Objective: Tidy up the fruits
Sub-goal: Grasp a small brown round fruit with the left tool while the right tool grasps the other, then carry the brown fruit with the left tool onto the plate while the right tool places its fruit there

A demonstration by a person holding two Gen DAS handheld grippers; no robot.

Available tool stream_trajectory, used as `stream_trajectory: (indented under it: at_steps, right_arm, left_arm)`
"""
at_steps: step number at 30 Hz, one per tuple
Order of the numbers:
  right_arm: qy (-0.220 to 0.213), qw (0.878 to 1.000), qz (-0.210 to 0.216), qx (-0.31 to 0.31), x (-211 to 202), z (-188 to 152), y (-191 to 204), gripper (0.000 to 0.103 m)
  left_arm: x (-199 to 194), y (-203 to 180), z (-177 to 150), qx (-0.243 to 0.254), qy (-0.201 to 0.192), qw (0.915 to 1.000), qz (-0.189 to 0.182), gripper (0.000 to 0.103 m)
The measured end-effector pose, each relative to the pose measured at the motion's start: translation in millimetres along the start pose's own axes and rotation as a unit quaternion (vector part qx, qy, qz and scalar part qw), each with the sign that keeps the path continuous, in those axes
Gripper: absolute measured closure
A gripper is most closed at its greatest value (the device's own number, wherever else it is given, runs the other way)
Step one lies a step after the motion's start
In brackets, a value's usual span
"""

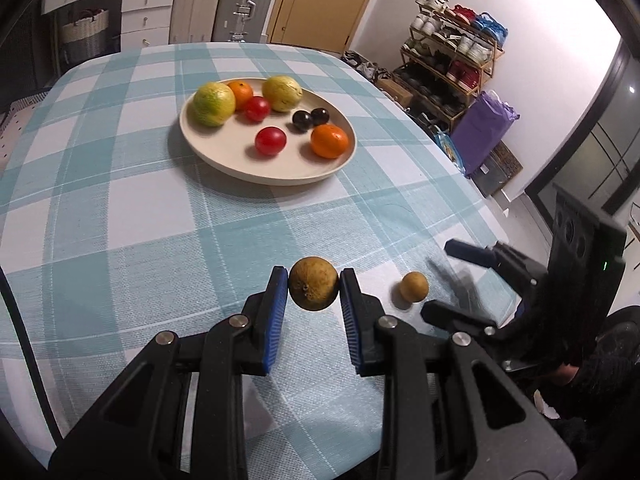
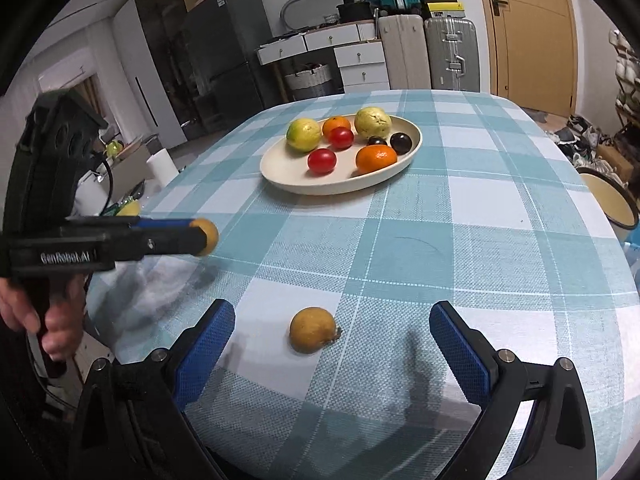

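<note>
Blue pads of my left gripper (image 1: 313, 288) are clamped on a brown round fruit (image 1: 313, 284), held clear of the checked tablecloth (image 1: 120, 208). My right gripper (image 2: 332, 344) stands released, jaws wide, with a second brown fruit (image 2: 312, 329) lying on the cloth between them, untouched. Eight fruits already sit on the cream plate (image 1: 224, 160) at mid-table. Remaining, by my estimate: carry the held fruit to the plate, then grasp and transfer the last one.
</note>
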State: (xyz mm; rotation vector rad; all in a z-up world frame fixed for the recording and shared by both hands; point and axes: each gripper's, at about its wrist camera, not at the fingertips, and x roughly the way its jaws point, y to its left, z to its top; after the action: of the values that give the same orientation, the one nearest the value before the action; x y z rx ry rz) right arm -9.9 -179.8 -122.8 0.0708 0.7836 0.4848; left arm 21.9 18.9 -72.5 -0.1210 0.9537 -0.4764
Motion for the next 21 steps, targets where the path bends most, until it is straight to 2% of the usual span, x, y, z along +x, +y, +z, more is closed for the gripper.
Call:
stream_trajectory:
  at_steps: [2,6,8,9,11,15,21]
  right_arm:
    - [0.003,1.0,0.003,-0.002,3.4,-3.7,2.6,0.016]
    - [0.007,1.0,-0.002,-0.001,8.4,-7.8,4.7,0.026]
    - [0.003,1.0,-0.003,-0.01,9.3,-9.8,7.2,0.043]
    - [0.002,1.0,-0.009,-0.017,9.8,-10.3,8.9,0.047]
    - [0.004,0.999,-0.011,-0.031,12.3,-11.6,13.1,0.068]
    - [0.008,0.998,-0.025,-0.058,17.7,-14.0,21.6,0.073]
    - [-0.001,0.999,-0.014,-0.044,17.2,-8.7,14.3,0.074]
  left_arm:
    - [-2.2,2.5,-0.6,-0.003,-0.001,1.0,0.0,0.079]
    - [-1.2,6.3,-0.5,-0.007,0.001,1.0,0.001,0.079]
    - [-0.7,6.9,-0.2,-0.009,0.001,1.0,0.001,0.079]
    - [-0.9,7.2,0.5,-0.009,0.0,1.0,0.002,0.079]
    - [-0.9,7.6,2.6,-0.01,-0.003,0.9999,0.001,0.079]
    - [-1.3,8.7,7.2,-0.011,-0.008,0.9999,0.002,0.079]
    - [-2.2,10.7,20.5,-0.01,-0.015,0.9998,0.01,0.079]
